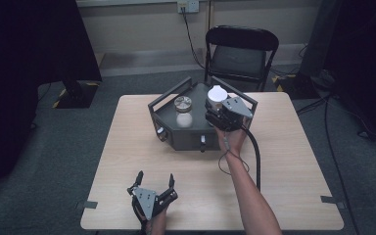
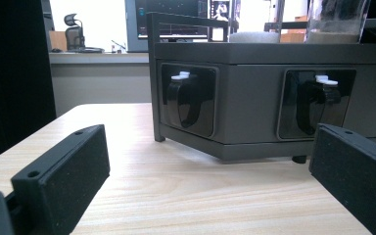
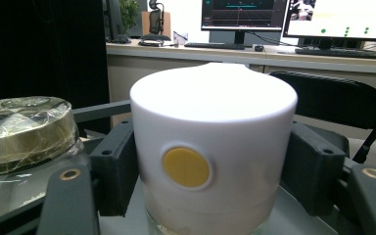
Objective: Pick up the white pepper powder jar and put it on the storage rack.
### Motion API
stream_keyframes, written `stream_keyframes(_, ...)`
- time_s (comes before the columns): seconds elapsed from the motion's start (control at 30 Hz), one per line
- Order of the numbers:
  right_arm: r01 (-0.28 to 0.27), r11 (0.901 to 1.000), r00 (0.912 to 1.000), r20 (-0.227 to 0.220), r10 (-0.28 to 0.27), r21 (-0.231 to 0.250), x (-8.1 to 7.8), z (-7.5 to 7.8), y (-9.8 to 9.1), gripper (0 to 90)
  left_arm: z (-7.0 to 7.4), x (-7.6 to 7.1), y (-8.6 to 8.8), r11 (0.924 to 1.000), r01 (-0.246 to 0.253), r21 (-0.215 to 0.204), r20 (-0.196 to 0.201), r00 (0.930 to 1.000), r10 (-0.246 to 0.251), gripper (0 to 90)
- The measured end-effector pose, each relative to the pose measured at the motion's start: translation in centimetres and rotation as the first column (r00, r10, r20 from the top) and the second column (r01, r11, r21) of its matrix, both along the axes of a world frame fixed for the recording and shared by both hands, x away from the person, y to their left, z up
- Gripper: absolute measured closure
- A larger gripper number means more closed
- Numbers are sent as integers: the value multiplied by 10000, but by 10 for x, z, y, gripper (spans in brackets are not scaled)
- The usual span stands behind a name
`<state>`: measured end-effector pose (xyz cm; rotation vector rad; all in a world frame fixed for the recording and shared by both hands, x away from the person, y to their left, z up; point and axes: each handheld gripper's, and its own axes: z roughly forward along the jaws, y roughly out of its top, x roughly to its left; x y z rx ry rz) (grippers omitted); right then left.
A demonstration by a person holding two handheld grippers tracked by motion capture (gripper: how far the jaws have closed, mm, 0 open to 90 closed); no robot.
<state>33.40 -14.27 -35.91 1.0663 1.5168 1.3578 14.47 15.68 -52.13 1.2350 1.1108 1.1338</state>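
Note:
A dark grey angular box [image 1: 186, 131] with a railed top stands at the table's far middle. On its top stand a jar with a gold, film-wrapped lid [image 1: 183, 104] [image 3: 19, 127] and a jar with a white cap [image 1: 217, 94] [image 3: 213, 147] that bears a yellow dot. My right gripper [image 1: 214, 108] [image 3: 210, 171] is shut on the white-capped jar, one jaw on each side of the cap. My left gripper [image 1: 155, 179] [image 2: 210, 176] rests near the table's front edge, open, with nothing between its jaws, facing the box's front with its two black latches [image 2: 188, 100].
A black folding chair [image 1: 240, 54] stands behind the table. The right gripper's cable [image 1: 255, 152] trails across the wood table [image 1: 298, 161] beside the person's forearm. In the gripper views, desks with monitors [image 3: 245, 14] stand in the background.

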Motion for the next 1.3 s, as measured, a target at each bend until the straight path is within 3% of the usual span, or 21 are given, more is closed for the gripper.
stream_keyframes(0.63, 51, 9999, 10000, 46, -50, -109, -1, -1, 2, 296, 0, 0, 0, 10000, -7, 1, 3, 10000, 7, 8)
stream_keyframes(0.73, 137, 9997, 9998, 134, -134, -204, 0, -5, 4, 154, 0, 0, 0, 10000, -8, 2, 1, 10000, 8, 7)
stream_keyframes(0.83, 144, 9999, 9990, 429, -144, -5, 1, -13, 5, 0, 0, 0, 0, 10000, -7, 3, 3, 10000, 7, 7)
stream_keyframes(0.97, 39, 9999, 9992, 405, -45, 138, 2, -15, 4, 0, 0, 0, 0, 10000, -6, 1, 2, 10000, 6, 8)
stream_keyframes(1.07, -40, 9999, 9999, 147, 38, 133, 1, -13, 3, 0, 0, 0, 0, 10000, -7, 0, 0, 10000, 7, 8)
stream_keyframes(1.3, -29, 9998, 9994, 357, 21, 201, -7, -16, -3, 0, 0, 0, -1, 10000, -47, -1, 0, 10000, 47, 7)
